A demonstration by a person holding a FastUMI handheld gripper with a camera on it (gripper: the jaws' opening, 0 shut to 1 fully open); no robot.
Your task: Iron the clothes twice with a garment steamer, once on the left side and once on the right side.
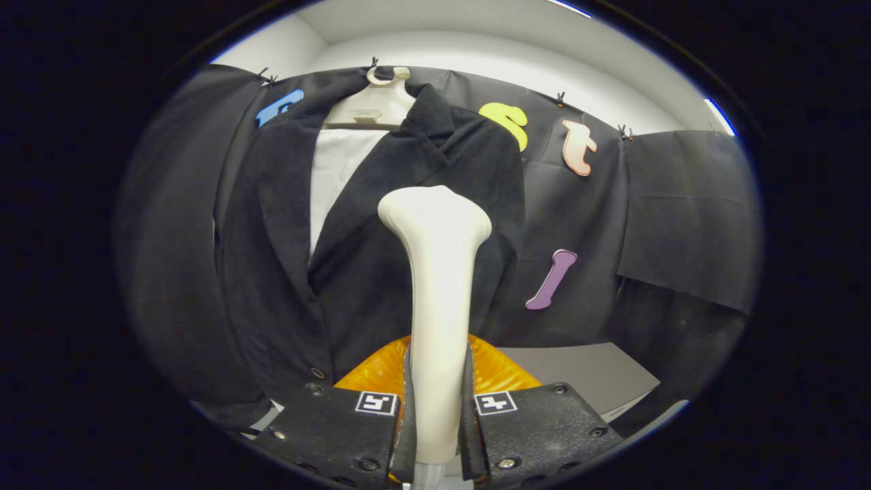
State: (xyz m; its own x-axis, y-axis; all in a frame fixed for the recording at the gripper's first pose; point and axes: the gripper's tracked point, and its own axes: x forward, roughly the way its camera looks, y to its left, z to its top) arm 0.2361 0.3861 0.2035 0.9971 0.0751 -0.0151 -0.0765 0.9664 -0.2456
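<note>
While your gripper (pixel 439 408) points at the hanging garment, its two fingers (pixel 340 422) are pressed together on the handle of item one: a cream-white, smooth plastic garment steamer (pixel 439 272), clamped on both sides.

Item one, detail: the steamer stands upright between your fingers, its slim neck rising ahead of them and widening into a rounded, flared head. The head sits in front of the jacket's right-hand front panel; you cannot tell from this view whether it touches the cloth.

Item two: a dark, near-black ribbed-fabric jacket (pixel 381 258), straight ahead of your fingers and beyond the steamer. It hangs open at the chest, its lapels spread, with small round buttons near the lower edge just beyond your left finger.

Item three: a white inner panel (pixel 337 177), showing between the lapels, beyond and left of the steamer head.

Item four: a cream plastic hanger (pixel 373 102), at the jacket's collar, hooked at the top of the booth wall.

Item five: an orange ridged object (pixel 500 371), just ahead of your fingers, behind the steamer's neck.

Item six: a pale grey tabletop (pixel 585 371), beyond your right finger.
</note>
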